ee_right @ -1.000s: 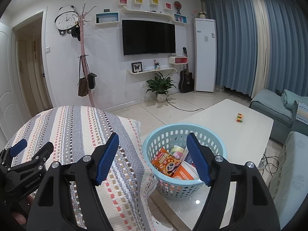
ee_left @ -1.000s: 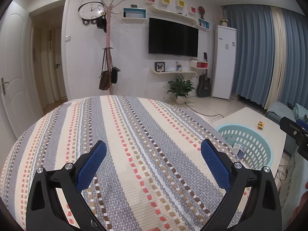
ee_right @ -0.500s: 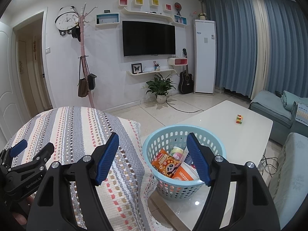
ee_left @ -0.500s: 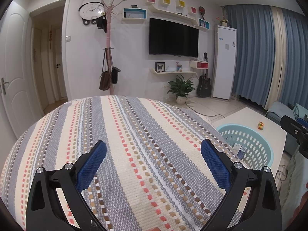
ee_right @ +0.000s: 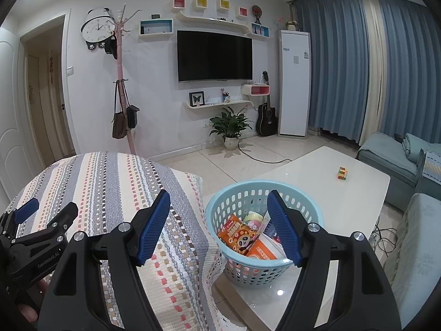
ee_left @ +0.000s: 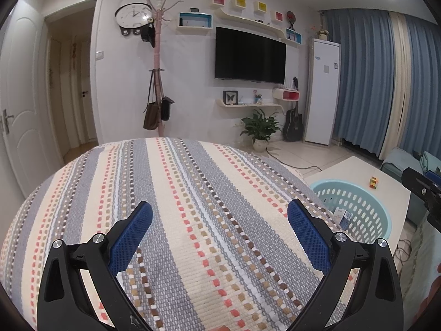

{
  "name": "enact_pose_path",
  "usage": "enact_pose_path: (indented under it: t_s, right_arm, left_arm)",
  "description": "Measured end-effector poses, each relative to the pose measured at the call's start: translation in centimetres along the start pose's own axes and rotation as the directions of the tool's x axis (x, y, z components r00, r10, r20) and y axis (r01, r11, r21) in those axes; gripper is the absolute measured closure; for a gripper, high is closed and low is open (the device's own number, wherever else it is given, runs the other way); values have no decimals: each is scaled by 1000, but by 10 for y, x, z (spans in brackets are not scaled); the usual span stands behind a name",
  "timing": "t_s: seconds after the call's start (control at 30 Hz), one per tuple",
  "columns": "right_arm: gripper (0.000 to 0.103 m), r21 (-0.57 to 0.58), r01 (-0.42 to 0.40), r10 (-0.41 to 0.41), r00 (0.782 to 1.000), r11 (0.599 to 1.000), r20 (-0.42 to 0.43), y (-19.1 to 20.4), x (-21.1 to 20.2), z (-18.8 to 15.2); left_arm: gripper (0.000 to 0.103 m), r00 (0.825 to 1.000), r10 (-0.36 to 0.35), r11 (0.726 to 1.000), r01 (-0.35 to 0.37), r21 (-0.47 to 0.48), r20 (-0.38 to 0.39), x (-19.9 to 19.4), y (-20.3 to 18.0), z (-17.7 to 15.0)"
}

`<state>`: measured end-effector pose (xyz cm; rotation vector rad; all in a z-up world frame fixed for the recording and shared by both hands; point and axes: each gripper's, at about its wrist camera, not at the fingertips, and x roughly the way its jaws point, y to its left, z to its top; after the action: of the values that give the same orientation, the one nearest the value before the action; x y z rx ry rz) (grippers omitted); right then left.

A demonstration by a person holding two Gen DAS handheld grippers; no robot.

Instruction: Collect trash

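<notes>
While both the left gripper (ee_left: 219,230) and right gripper (ee_right: 219,227) hang wide and empty, the trash packets (ee_right: 240,236) lie in the blue basket (ee_right: 220,251) on the white table (ee_right: 358,193)—likely light, crinkly, slippery; pinch a flat edge.

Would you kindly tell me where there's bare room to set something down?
The striped cloth is bare ahead of the left tongs. The white table is free between basket and cube. The basket is crowded with packets.
</notes>
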<state>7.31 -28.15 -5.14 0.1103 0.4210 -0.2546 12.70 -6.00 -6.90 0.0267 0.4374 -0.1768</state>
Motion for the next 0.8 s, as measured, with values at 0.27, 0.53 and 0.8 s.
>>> enact_pose_path:
  t_s: [0.27,0.53,0.8]
  right_arm:
    - [34,4,-12,12,1000,1000,-11,2,-1,2]
    - [30,-18,-23,23,999,1000,23,8,-16,6]
    - [30,-2,-39,39,999,999,29,8,-27,8]
  left_arm:
    - [8,1000,11,999,-11,35,20,-8,-7,2]
    - [8,999,40,998,-41,47,37,-33,-15,2]
    - [8,997,38,999,-39,25,65,-59,-10,15]
